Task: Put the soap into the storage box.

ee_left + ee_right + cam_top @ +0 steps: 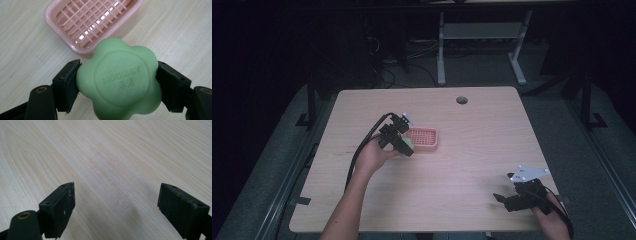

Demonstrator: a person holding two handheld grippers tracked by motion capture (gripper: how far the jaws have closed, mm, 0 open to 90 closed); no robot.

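A green flower-shaped soap (120,80) with embossed lettering sits between the jaws of my left gripper (117,82), which is shut on it. In the high view the left gripper (404,145) holds the soap (408,144) just left of a pink slatted soap dish (424,139) near the table's middle. The dish (92,22) lies just beyond the soap in the left gripper view, with nothing in it. My right gripper (502,198) hovers near the table's front right corner. Its jaws stand wide apart over bare wood, so the right gripper (116,202) is open.
The light wooden table (472,160) has a round cable hole (461,100) near its far edge. A black cable (362,150) trails from the left gripper along the forearm. Desk legs (441,50) and cables stand on the dark floor behind the table.
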